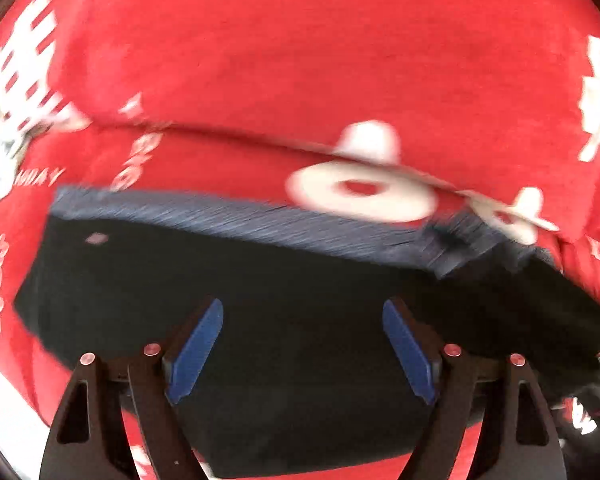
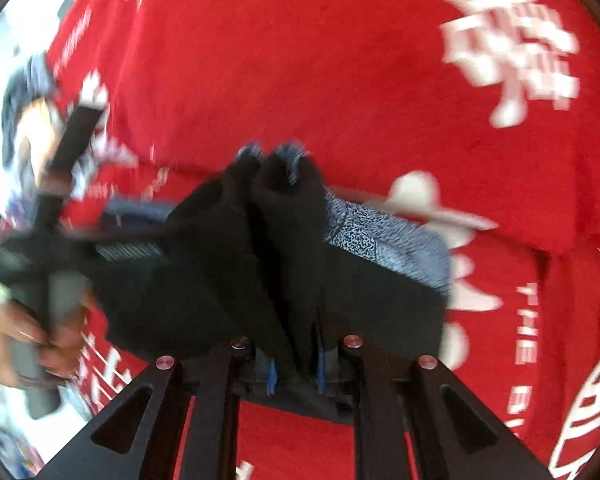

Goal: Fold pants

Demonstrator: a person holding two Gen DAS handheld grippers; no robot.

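Blue-padded jaws of the left gripper [image 1: 302, 350] are recorded as standing wide apart, with nothing between the pads; only the flat dark body of the pants [image 1: 228, 280] is seen below the gap, and no contact can be confirmed through the blur. Jaws of the right gripper [image 2: 296, 372] are recorded as nearly closed, pinched on a gathered fold of the same black cloth, which rises in soft peaks just beyond the pads. Pants: black fabric with a grey-blue patterned waistband [image 2: 384, 240], laid on a red cloth [image 1: 300, 40] printed with white characters, which covers the worktop. Handling is judged as follows: light, limp, non-fragile; the cloth is expected to sag and drag from any single hold, so paired holds at matching corners or along the thicker waistband are judged best, since that band should give a firmer bite and slip less. Edges: the waistband line is shown as the far, fairly straight boundary in the left wrist view; the near hem is hidden beneath the linkage. The red cloth itself is loose and creased and could be caught up with a low grasp. Open room: bare red surface is seen beyond the waistband on all far sides; at the left of the right wrist view a hand [image 2: 12, 332] on the other gripper's handle stands close, so crossing paths there is judged a risk.
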